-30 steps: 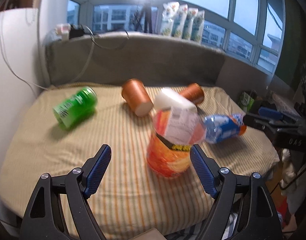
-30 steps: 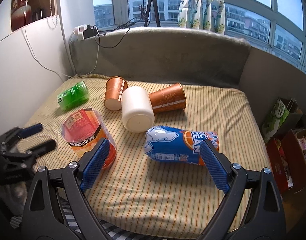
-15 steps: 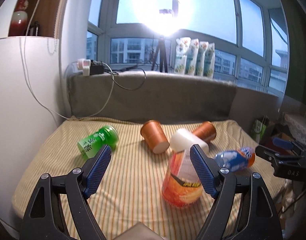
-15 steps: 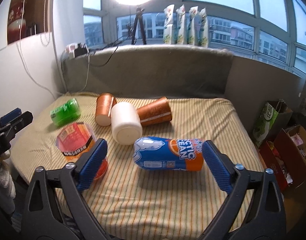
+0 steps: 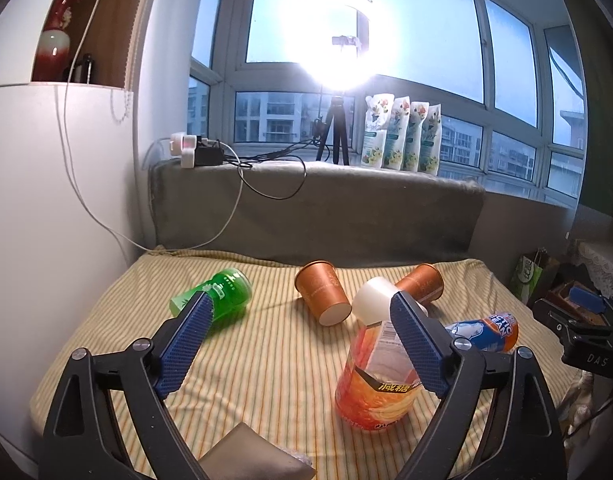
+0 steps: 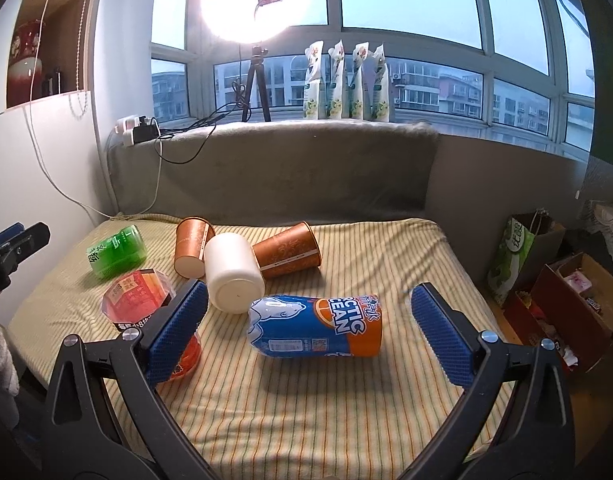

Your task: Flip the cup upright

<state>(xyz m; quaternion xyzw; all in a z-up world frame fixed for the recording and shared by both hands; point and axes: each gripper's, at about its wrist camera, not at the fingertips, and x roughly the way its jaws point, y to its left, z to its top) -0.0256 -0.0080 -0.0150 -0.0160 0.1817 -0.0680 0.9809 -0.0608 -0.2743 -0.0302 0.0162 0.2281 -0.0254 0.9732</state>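
An orange clear cup (image 5: pixel 376 380) stands upright on the striped cloth (image 5: pixel 266 380), near the front; it also shows in the right wrist view (image 6: pixel 140 300). My left gripper (image 5: pixel 302 344) is open and empty, held back from the cup, whose top sits behind its right finger. My right gripper (image 6: pixel 308 332) is open and empty, above a blue and orange cup (image 6: pixel 318 326) lying on its side. A white cup (image 6: pixel 232 272), two copper cups (image 6: pixel 192 246) (image 6: pixel 288 250) and a green cup (image 6: pixel 116 250) lie on their sides.
A grey padded ledge (image 6: pixel 274 168) runs behind the cloth, with a ring light tripod (image 6: pixel 254 84), pouches (image 6: pixel 344 82) and a power strip (image 6: pixel 136 130). A white cabinet (image 5: pixel 46 220) stands at the left. Bags and boxes (image 6: pixel 554 276) sit on the floor to the right.
Both grippers have pulled back and tilted up, so more of the window shows. The orange cup stays upright on the cloth. Both grippers stay open.
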